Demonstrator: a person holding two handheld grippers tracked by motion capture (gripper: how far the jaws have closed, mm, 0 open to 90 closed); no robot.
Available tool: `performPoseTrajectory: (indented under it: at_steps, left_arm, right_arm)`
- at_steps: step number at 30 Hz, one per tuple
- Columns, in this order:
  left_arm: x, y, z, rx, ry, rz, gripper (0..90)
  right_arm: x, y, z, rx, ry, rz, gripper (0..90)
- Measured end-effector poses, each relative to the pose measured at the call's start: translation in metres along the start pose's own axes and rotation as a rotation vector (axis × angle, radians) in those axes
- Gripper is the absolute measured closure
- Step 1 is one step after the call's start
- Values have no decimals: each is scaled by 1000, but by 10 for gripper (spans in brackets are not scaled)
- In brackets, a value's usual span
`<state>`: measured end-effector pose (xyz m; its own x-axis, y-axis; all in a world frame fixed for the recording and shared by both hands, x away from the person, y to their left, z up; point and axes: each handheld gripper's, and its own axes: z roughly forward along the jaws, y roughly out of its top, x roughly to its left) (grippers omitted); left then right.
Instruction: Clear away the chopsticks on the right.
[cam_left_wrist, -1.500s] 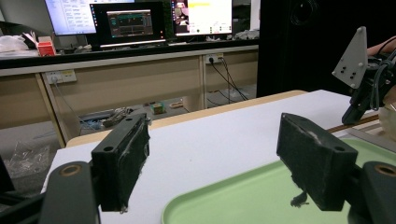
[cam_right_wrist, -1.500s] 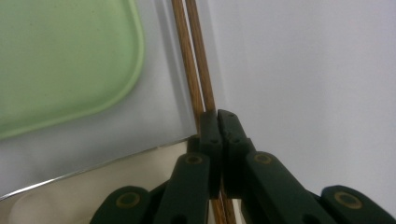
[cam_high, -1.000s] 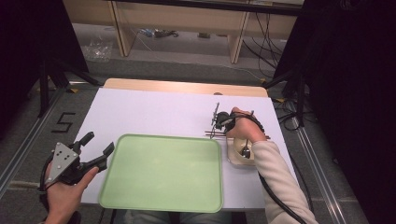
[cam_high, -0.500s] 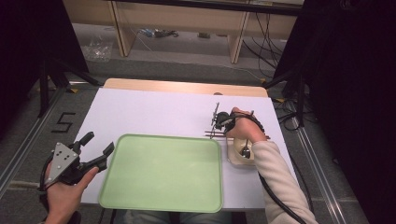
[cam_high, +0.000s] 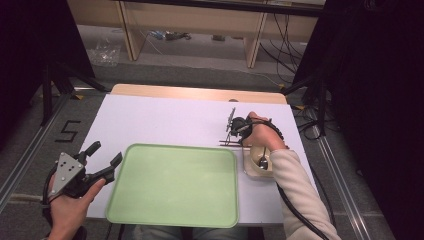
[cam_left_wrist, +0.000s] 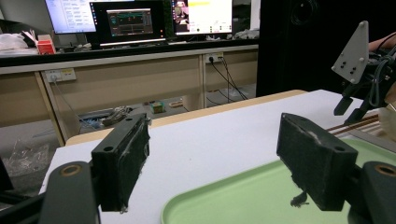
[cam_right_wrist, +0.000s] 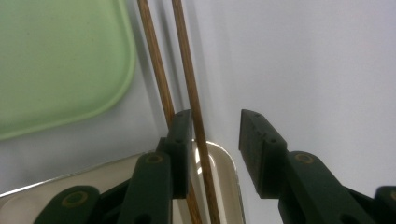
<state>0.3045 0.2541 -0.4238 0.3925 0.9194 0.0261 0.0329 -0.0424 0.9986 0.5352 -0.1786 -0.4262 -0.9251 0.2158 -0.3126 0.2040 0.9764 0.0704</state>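
White table (cam_high: 165, 120), large pale green tray (cam_high: 175, 185) at the near edge, a small beige dish (cam_high: 256, 167) just beside the tray's right side with a metal spoon (cam_high: 263, 162) lying in it, and a pair of brown wooden chopsticks (cam_right_wrist: 187, 79) lying from the dish's rim out across the table along the tray's far right corner. The work in hand looks like picking up the chopsticks with the right gripper (cam_right_wrist: 215, 140). Main risk, as I judge it: only one stick sits between the jaws, right against the left jaw's inner face, while the other runs under or behind that same jaw; closing now would likely pinch one stick and knock or roll the second, perhaps off the dish rim. A second risk: the sticks rest partly on the raised rim, so a downward push could tip the dish or rattle the spoon. Thin round sticks may also scissor or slip in the pads. Right gripper: jaws moderately open, nothing gripped, left jaw touching or nearly touching the sticks. Left gripper (cam_left_wrist: 219, 163): jaws spread wide, holding nothing, poised over the tray's left rim with the rim passing between them; in the high view it sits at the tray's left edge (cam_high: 95, 165), well apart from the chopsticks.
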Motion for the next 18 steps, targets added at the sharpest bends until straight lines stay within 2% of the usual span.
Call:
performPoseTrajectory:
  at_steps: [4,9,11,17,18]
  left_arm:
    - [0,0,0,-2,1,5,250]
    - [0,0,0,-5,2,-1,251]
    - [0,0,0,-4,3,0,251]
    - [1,0,0,-2,3,6,251]
    - [0,0,0,-1,3,6,251]
  right_arm:
    - [0,1,1,2,8,6,650]
    - [0,2,4,4,15,-9,648]
    - [-1,2,4,9,21,7,646]
    - [-1,2,5,5,18,-3,634]
    - [-1,2,5,4,29,2,634]
